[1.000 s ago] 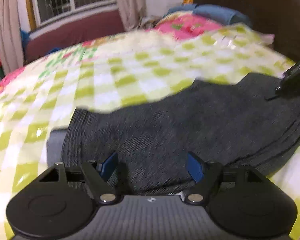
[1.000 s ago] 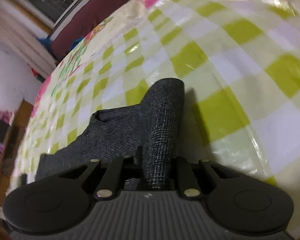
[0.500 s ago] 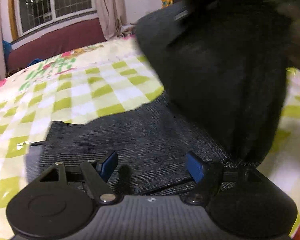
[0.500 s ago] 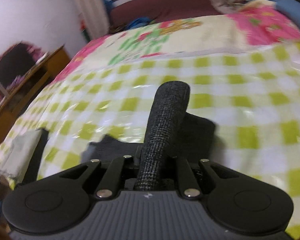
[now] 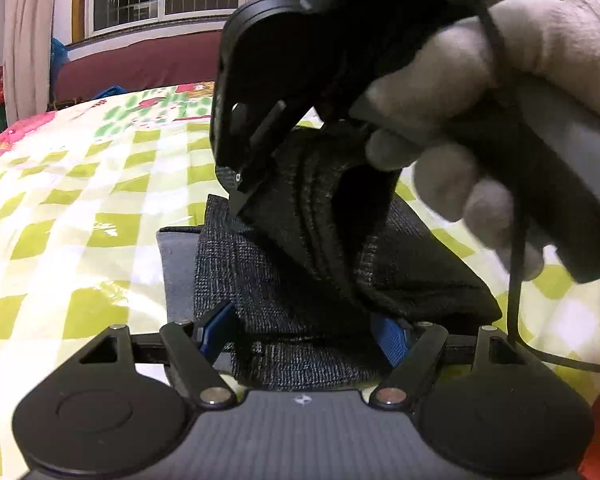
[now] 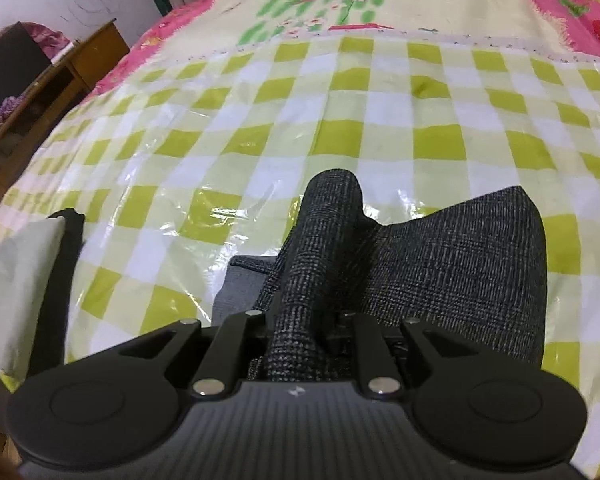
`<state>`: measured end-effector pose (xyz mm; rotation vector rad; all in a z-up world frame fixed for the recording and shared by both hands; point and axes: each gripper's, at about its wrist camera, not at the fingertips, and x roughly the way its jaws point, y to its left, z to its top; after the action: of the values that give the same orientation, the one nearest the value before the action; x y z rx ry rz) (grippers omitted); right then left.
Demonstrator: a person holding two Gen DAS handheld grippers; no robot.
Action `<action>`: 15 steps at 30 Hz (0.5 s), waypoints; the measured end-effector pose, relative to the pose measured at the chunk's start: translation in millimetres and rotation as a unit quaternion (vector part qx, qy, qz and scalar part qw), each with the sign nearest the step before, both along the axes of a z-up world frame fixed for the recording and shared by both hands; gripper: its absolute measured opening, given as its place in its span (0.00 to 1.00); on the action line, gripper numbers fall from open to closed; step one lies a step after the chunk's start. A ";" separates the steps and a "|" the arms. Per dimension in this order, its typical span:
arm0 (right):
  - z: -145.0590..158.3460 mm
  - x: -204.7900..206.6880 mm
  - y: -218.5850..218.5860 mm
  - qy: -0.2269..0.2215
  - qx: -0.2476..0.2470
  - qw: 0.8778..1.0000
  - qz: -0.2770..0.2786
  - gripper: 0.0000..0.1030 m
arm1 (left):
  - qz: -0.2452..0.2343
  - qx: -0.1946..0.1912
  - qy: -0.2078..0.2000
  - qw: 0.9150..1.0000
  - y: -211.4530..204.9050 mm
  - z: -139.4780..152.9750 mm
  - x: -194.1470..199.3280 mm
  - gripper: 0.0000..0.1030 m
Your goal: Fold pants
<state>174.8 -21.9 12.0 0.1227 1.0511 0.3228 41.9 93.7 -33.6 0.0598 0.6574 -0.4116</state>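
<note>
Moved: right tool [image 5: 240,196] carried pants [image 5: 284,280] fold across bed [image 5: 80,200] onto waist end.
Right tool: jaws opening, cloth between.
Left tool [image 5: 304,340]: wide, empty.
Next: release, flatten.

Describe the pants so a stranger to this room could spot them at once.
Start at the bed covered by a glossy green-and-white checked sheet. On it, nearest the grippers, lie the pants, partly folded, one fold lifted between the opening jaws of the right gripper. They are the only dark charcoal, finely woven fabric on that bright sheet.
</note>
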 end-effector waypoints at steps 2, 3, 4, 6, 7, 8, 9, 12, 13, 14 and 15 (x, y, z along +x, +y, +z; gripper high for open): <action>-0.7 0.9 2.6 0.006 0.008 1.000 -0.013 0.26 | 0.002 -0.008 0.000 1.000 2.3 1.7 -2.4 0.85; -0.9 2.9 5.2 0.013 0.013 1.000 -0.016 0.29 | 0.004 -0.009 -0.001 1.000 -0.1 2.3 0.1 0.85; -1.2 5.2 7.8 0.020 0.014 1.000 -0.020 0.35 | 0.005 -0.010 -0.001 1.000 1.1 3.2 -1.1 0.85; -0.5 7.3 16.3 0.027 0.010 0.999 -0.020 0.40 | 0.010 -0.013 -0.001 1.000 6.7 3.0 -5.8 0.85; 0.5 6.6 21.5 0.026 0.007 1.000 -0.014 0.44 | 0.014 -0.016 0.001 1.000 8.6 2.1 -7.5 0.85; 1.4 6.1 26.0 0.027 0.005 1.000 -0.008 0.48 | 0.019 -0.020 0.002 1.000 12.2 2.1 -10.3 0.85; 2.6 5.0 29.9 0.028 0.006 1.000 -0.001 0.49 | 0.022 -0.025 0.004 0.999 14.7 2.1 -11.8 0.85; 6.6 2.6 35.2 0.023 0.008 1.000 0.010 0.49 | 0.035 -0.052 0.012 0.998 25.0 1.1 -16.0 0.85; 7.7 2.5 35.0 0.021 0.008 1.000 0.011 0.48 | 0.039 -0.059 0.015 0.997 28.1 0.4 -16.8 0.85; 9.0 2.8 33.7 0.019 0.007 1.000 0.011 0.47 | 0.044 -0.068 0.018 0.997 31.1 0.1 -17.7 0.85; 10.3 3.4 31.6 0.017 0.005 1.000 0.012 0.47 | 0.047 -0.074 0.020 0.996 34.5 -1.1 -17.5 0.85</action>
<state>178.2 9.7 22.3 0.1258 1.0844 0.3490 24.4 128.2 -34.7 -0.1196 0.6652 -0.3694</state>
